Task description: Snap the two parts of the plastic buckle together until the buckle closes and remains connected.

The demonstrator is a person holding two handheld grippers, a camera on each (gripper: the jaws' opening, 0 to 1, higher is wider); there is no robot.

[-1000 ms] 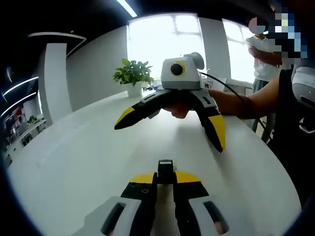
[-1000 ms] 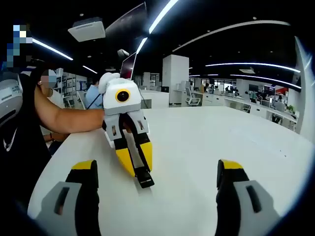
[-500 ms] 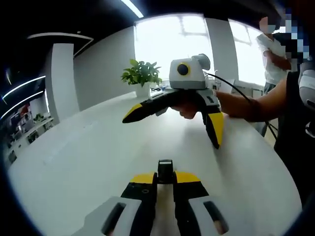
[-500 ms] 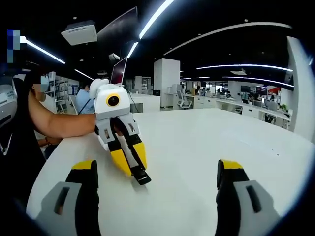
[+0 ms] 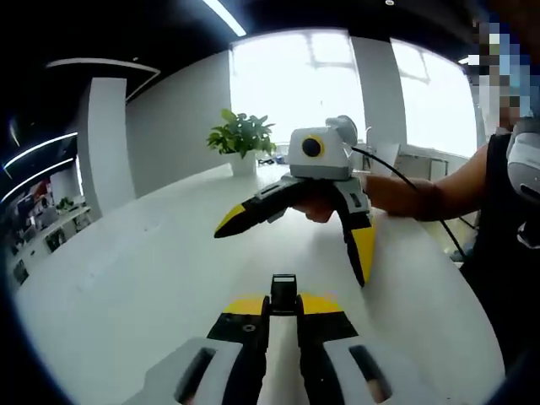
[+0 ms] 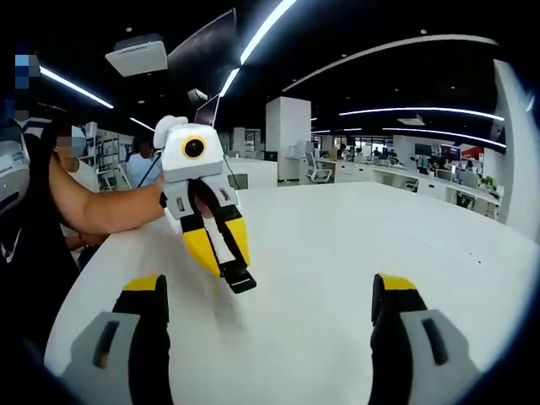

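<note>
Buckle half held, mate not yet gripped

My left tongs [image 5: 283, 305] are pinched tight on 1 black buckle piece [image 5: 283, 287], which sticks out just past the tips, its long axis running straight forward along the jaws. In the right gripper view the same piece [image 6: 238, 278] points down toward the white table [image 6: 354, 253], held off its surface. My right tongs [image 6: 270, 308] stand wide with nothing between them. I cannot find the second half. I judge I should keep my left grip steady and level, then bring the mating part in line with that axis before pressing.
</note>
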